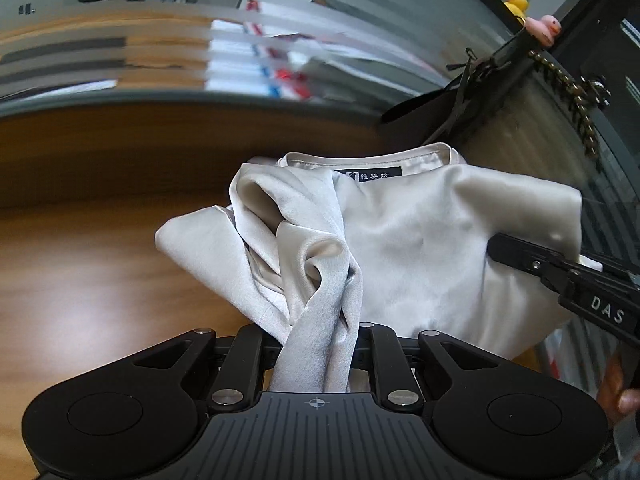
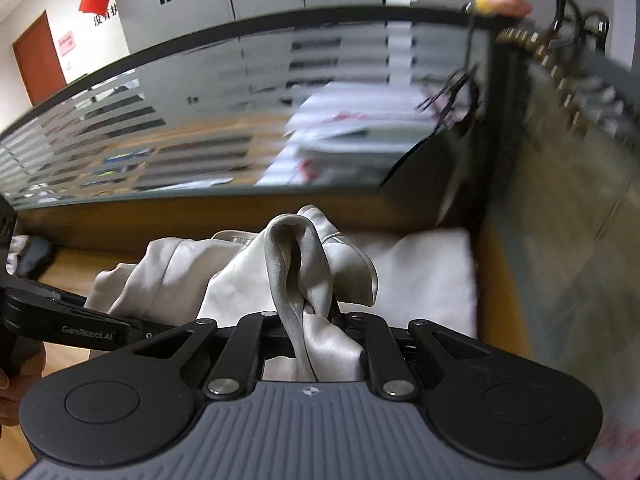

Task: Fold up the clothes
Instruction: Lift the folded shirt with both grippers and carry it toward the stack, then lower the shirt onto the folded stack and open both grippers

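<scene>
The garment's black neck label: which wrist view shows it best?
Left wrist view: the black label sits in plain sight inside the collar of the satin garment. In the right wrist view, bunched folds of the garment hide it.

The shirt [image 1: 400, 232] is looking like satin cloth, smooth and softly glossy. The desk [image 1: 80, 272] at nine o'clock is showing polished wood, catching glare. The left gripper [image 1: 316, 344] is looking like matt black plastic with shiny metal rivets. The partition [image 2: 200, 120] at twelve o'clock is showing frosted, striped glass.
</scene>
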Demonstrator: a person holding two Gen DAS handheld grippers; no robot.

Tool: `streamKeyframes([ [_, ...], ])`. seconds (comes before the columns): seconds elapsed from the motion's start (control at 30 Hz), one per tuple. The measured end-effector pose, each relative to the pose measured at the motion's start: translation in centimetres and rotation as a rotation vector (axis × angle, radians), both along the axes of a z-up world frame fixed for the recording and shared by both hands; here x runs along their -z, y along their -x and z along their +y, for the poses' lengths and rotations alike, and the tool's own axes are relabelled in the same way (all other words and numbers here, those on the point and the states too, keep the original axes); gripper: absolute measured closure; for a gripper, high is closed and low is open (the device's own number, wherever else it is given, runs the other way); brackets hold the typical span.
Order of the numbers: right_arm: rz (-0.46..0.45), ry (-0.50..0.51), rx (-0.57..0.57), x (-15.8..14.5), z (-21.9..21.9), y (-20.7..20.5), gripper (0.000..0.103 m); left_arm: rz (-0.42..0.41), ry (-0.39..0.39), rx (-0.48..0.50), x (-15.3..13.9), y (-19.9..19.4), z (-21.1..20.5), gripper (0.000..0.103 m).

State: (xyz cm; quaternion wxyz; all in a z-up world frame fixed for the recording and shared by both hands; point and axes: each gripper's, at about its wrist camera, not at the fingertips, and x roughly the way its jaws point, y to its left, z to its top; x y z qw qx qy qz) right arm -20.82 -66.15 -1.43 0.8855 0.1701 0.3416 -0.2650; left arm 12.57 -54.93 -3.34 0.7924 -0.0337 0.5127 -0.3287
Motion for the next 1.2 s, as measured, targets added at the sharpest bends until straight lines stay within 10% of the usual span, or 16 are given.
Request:
streamKeyframes([
  [0.57, 0.209, 0.200, 0.066, 5.1, -10.1, -6.0, 0.089, 0.078, -0.032, -0.069, 3.9, -7.3, -8.4, 0.077],
  [0.77, 0.278, 0.293, 0.086, 7.1, -10.0, -6.5, 0.061, 0.133, 0.024, -0.142, 4.0, -7.7, -5.7, 0.059],
  [1.2, 0.175, 0.466, 0.057, 5.0, -4.8, -4.3, 0.042, -0.096, -0.027, -0.207, -1.5, -5.5, -2.1, 0.052],
])
